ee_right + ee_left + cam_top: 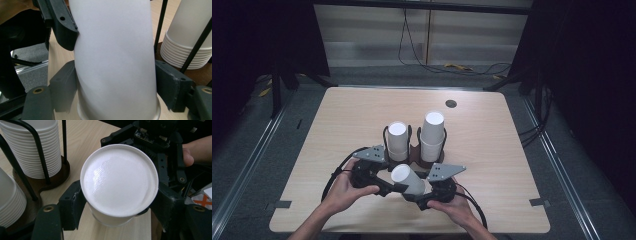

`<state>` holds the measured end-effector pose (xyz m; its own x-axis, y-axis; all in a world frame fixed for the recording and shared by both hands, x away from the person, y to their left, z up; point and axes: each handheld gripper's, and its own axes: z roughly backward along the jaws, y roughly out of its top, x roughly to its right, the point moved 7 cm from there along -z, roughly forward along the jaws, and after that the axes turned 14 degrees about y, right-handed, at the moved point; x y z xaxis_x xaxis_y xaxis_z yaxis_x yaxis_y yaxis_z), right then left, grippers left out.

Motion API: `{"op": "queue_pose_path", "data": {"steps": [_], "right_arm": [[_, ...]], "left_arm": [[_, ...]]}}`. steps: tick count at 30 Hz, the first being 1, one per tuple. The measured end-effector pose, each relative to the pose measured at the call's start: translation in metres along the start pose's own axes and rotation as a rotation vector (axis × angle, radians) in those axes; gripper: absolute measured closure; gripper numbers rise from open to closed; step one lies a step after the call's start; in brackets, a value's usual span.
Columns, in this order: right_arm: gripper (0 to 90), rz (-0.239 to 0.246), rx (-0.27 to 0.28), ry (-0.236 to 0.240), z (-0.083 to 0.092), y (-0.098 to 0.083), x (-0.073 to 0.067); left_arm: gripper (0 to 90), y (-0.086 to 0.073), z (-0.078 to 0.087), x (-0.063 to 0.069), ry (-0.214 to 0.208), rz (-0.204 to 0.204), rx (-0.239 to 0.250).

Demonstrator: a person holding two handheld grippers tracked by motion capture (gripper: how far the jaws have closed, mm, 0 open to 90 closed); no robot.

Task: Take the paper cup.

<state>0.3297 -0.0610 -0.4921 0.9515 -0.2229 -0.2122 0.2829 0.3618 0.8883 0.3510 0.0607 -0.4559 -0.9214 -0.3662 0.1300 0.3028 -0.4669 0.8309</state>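
A single white paper cup (408,179) lies tilted above the table's front middle, held from both ends. My left gripper (398,184) is shut on it near its closed base (120,180), which faces the left gripper view. My right gripper (421,194) is shut on the cup's rim end; in the right gripper view the cup wall (115,62) rises between the two pads. Just behind stand two stacks of white cups, a shorter one (397,142) and a taller one (432,134), upside down in a wooden holder (414,156) with black wire posts.
The light wooden table (337,130) has a dark round hole (451,103) near its far edge and tape marks at the front corners (282,204). Cables trail from both grippers toward the front edge. Dark floor and rails surround the table.
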Motion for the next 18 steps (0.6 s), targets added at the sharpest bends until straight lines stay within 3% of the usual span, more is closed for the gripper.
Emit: {"op": "queue_pose_path", "data": {"steps": [9, 12, 17, 18], "right_arm": [[26.3, -0.011, -0.016, 0.014, 0.0005, 0.0003, -0.0012], [26.5, -0.017, -0.019, 0.011, 0.0025, 0.0008, -0.0006], [26.5, -0.024, -0.021, 0.005, 0.0040, 0.0007, -0.0002], [26.5, -0.027, -0.023, 0.004, 0.0046, 0.0005, -0.0003]], "left_arm": [[32.0, 0.0008, 0.0006, 0.0014, -0.008, 0.007, 0.010], [23.5, 0.0032, 0.0024, 0.0014, 0.002, 0.012, 0.021], [17.4, 0.0014, 0.0041, -0.0005, -0.002, 0.021, 0.003], [17.3, 0.0013, 0.0060, -0.0013, 0.019, -0.006, 0.014]]}}
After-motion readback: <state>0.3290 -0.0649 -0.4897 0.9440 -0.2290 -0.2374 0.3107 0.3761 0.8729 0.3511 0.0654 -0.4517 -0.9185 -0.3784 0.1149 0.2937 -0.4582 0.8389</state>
